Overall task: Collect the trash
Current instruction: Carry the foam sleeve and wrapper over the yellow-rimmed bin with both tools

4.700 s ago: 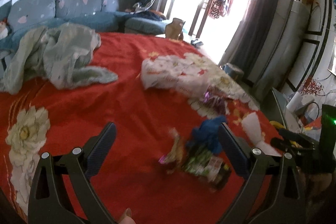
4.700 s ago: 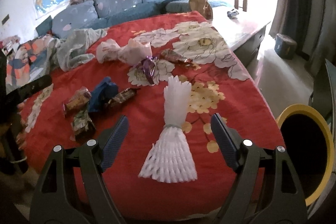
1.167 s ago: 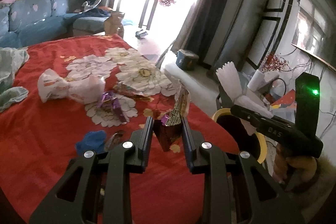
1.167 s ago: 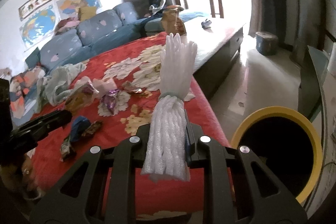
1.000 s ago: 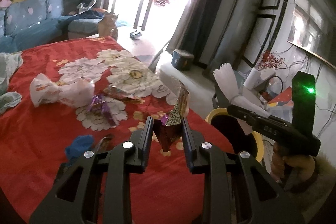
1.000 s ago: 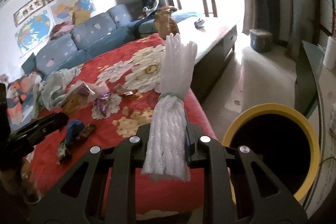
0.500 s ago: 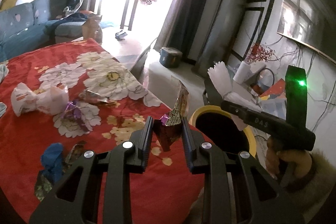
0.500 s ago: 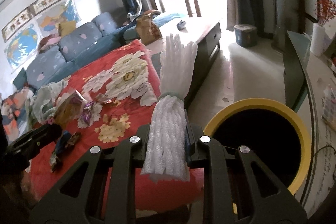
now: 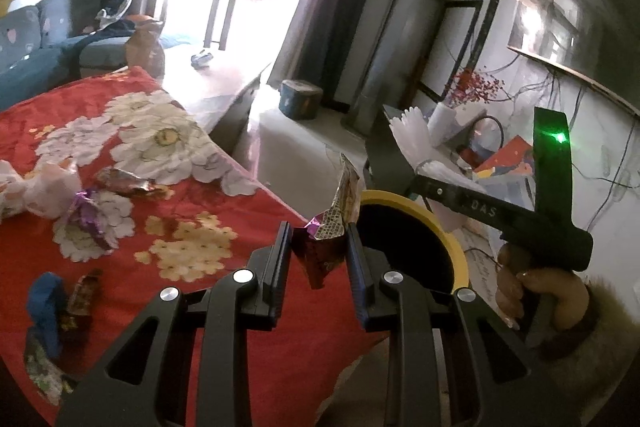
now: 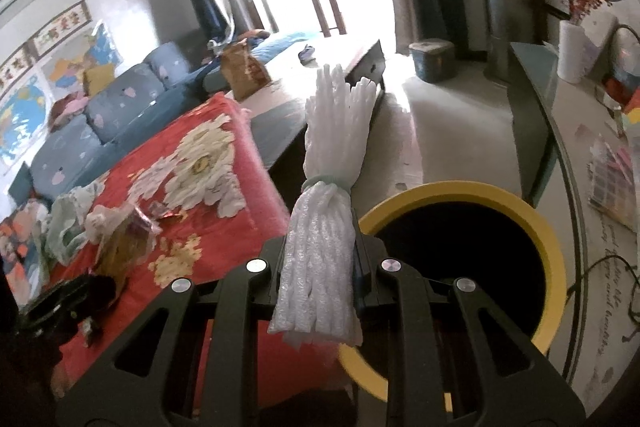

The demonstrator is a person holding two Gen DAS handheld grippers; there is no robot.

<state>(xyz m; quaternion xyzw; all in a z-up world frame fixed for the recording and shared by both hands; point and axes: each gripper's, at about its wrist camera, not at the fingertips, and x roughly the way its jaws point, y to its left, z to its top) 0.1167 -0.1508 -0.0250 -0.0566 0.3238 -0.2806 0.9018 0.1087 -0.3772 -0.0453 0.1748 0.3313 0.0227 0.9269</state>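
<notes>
My left gripper (image 9: 318, 243) is shut on a crumpled snack wrapper (image 9: 330, 227), held in the air at the red bedspread's corner, just left of the yellow-rimmed trash bin (image 9: 448, 227). My right gripper (image 10: 320, 251) is shut on a white foam fruit net (image 10: 328, 195) that stands upright, beside the left rim of the bin (image 10: 552, 239). The right gripper with the net (image 9: 408, 139) also shows in the left wrist view, above the bin. More wrappers lie on the bed: a purple one (image 9: 86, 217), a foil one (image 9: 124, 181), a blue scrap (image 9: 44, 303).
The red flowered bedspread (image 9: 168, 307) fills the left. A white plastic bag (image 9: 44, 183) lies on it. A low dark table (image 10: 344, 95) stands beyond the bed, a glass-topped side table (image 10: 560, 131) right of the bin, a blue sofa (image 10: 112, 111) at the back.
Both grippers picked up their trash from the bed and have carried it right, off the bed edge. The bin has grown larger and nearer in both views.
</notes>
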